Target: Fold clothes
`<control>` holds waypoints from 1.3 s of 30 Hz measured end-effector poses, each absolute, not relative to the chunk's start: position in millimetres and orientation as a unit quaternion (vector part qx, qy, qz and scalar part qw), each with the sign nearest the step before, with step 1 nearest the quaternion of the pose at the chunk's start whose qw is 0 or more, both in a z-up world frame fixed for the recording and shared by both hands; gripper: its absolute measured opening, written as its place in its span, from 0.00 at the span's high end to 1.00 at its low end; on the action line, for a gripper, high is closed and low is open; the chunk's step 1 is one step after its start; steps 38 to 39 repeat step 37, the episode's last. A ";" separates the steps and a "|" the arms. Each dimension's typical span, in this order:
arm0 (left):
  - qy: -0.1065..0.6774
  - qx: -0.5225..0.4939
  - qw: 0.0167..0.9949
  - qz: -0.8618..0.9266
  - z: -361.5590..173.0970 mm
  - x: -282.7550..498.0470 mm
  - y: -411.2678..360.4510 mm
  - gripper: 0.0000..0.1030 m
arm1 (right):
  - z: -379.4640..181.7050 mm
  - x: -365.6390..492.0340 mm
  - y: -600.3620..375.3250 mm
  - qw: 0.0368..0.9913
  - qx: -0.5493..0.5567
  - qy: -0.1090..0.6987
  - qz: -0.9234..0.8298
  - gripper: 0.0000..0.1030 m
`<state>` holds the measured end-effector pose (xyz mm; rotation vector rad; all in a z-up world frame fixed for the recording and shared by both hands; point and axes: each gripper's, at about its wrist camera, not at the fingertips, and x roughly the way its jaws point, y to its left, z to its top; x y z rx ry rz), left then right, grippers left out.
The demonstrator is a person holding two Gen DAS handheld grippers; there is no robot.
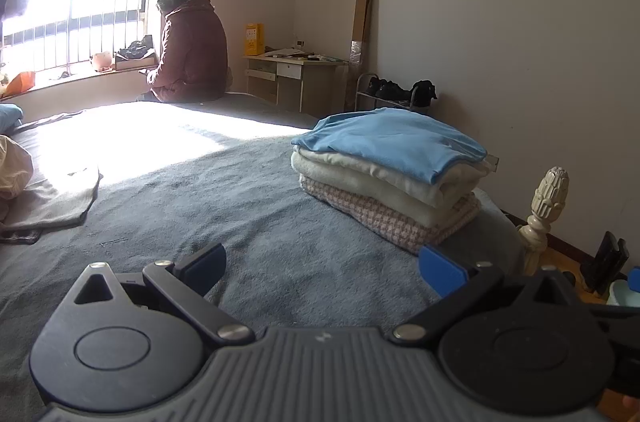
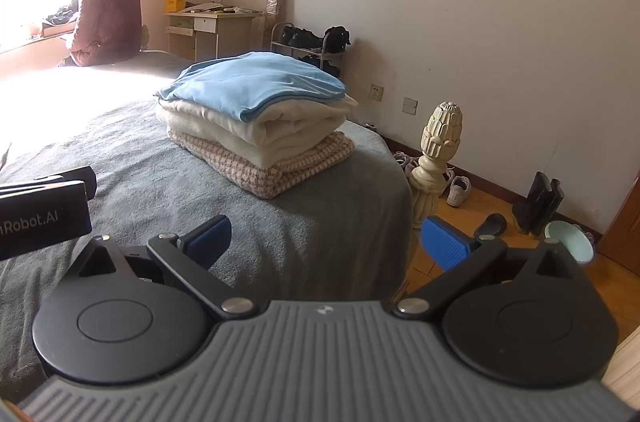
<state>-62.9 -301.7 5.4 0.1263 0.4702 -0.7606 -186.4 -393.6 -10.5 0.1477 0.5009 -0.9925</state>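
Both grippers (image 1: 322, 272) (image 2: 326, 242) gape emptily; folded stack (image 2: 256, 126) apparently tidy.

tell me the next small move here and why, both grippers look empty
Probably swing the left gripper left toward the grey garment lying loose on the bed. Both it and the right gripper are open and hold nothing, and the stack of three already looks folded, so the grey piece seems next.
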 end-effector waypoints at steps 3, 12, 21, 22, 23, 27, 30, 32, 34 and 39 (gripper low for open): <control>0.227 0.061 0.900 -0.367 5.9 -62.9 -301.3 0.00 | -10.3 -186.7 -393.2 0.847 0.070 0.237 -0.470 0.01; 0.225 0.063 0.900 -0.368 7.4 -64.0 -301.1 0.00 | -9.8 -187.1 -394.1 0.847 0.071 0.236 -0.471 0.01; 0.227 0.065 0.899 -0.369 7.0 -64.6 -302.5 0.00 | -9.6 -187.2 -393.5 0.846 0.071 0.237 -0.472 0.01; 0.228 0.065 0.899 -0.369 6.8 -64.5 -302.7 0.00 | -9.6 -187.3 -393.4 0.846 0.071 0.237 -0.471 0.01; 0.228 0.065 0.899 -0.369 6.7 -64.4 -302.8 0.00 | -9.5 -187.4 -393.4 0.847 0.071 0.237 -0.471 0.01; 0.228 0.064 0.899 -0.368 6.7 -64.4 -302.5 0.00 | -9.4 -187.6 -394.1 0.847 0.070 0.237 -0.471 0.01; 0.229 0.064 0.899 -0.368 6.1 -64.4 -302.4 0.00 | -9.9 -187.6 -393.3 0.847 0.070 0.237 -0.472 0.01; 0.229 0.064 0.899 -0.368 5.7 -64.5 -302.6 0.00 | -9.9 -187.3 -393.0 0.846 0.070 0.237 -0.472 0.01; 0.230 0.064 0.899 -0.367 5.6 -64.3 -302.6 0.00 | -10.1 -186.9 -392.9 0.846 0.070 0.238 -0.472 0.01; 0.231 0.064 0.898 -0.368 5.3 -63.6 -302.4 0.00 | -10.6 -186.7 -392.9 0.846 0.071 0.239 -0.472 0.01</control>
